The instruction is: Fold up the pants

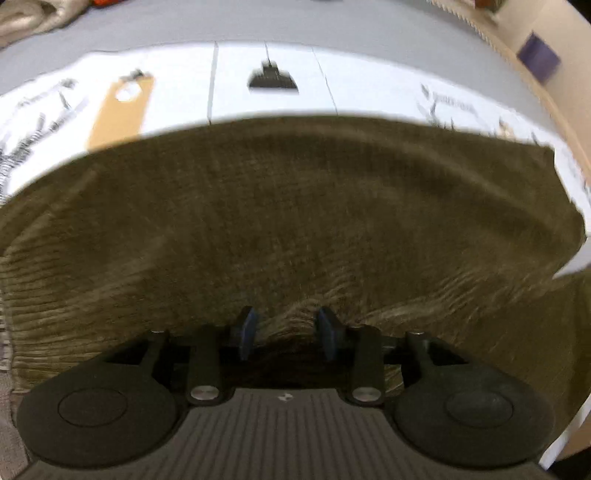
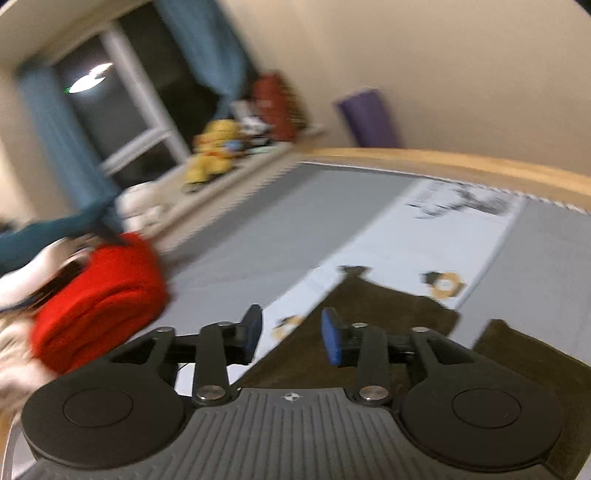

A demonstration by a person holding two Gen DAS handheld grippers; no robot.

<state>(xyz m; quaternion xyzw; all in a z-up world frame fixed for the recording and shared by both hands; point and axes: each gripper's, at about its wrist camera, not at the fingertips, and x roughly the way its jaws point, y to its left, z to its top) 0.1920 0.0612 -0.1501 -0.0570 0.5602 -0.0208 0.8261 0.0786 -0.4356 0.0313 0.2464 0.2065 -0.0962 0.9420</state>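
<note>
Left gripper (image 1: 286, 334) fingers spread, empty, directly over olive corduroy pants (image 1: 288, 206) on white mat (image 1: 369, 85); right gripper (image 2: 291, 338) spread, raised, pants below-right. Left nearer.

Pants (image 1: 288, 206) on mat (image 1: 369, 81) — red pile (image 2: 99, 299) left

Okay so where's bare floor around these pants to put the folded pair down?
Bare grey mat lies between the white sheet and the red bundle. More grey runs beyond the sheet's far edge. The olive pants crowd the near sheet.
</note>
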